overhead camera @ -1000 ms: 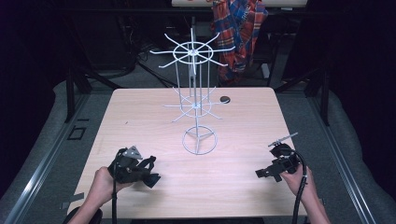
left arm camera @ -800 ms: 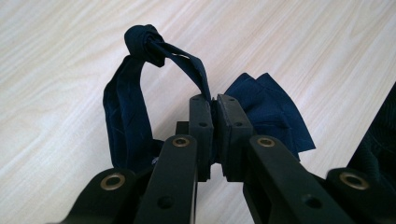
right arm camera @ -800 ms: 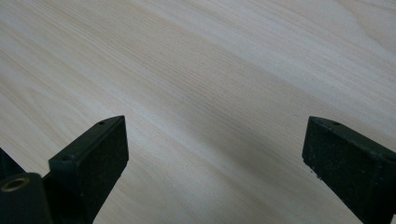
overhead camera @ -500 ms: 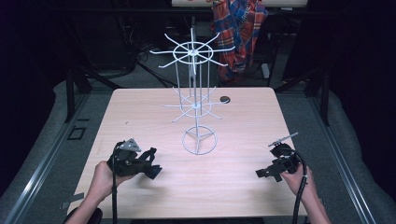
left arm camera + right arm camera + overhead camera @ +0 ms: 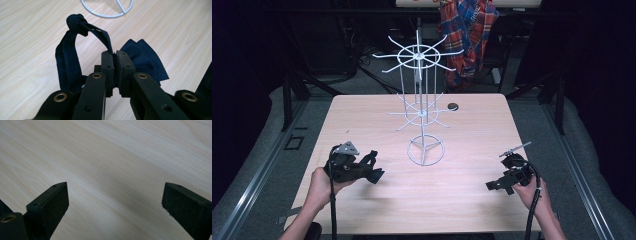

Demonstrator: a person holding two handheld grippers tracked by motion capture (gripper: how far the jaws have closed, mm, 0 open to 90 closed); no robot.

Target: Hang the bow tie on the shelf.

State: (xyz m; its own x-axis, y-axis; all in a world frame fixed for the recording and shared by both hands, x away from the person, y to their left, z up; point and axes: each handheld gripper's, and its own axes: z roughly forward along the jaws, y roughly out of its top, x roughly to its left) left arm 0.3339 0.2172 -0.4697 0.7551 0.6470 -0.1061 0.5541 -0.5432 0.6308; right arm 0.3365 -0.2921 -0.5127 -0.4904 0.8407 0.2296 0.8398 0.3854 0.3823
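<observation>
A: Left gripper view is showing the left gripper (image 5: 113, 53) pinching a dark blue cloth (image 5: 72, 62), jaws pressed together on a thin strap of it. A knot is sitting at the top of a loop, and a pleated part is fanning out behind the jaws.

B: And where is it sitting on the table (image 5: 472, 130)?

A: In the high view it is hanging at the near left, short of the wire rack (image 5: 422, 105), just above the wood.

B: How is it going to handle?

A: I am judging it light, soft and floppy, not fragile. It is sagging from the pinch, so the strap near the knot looks the best hold.

B: The right gripper (image 5: 115, 200)?

A: Its jaws are standing spread wide over bare wood, holding nothing.
</observation>
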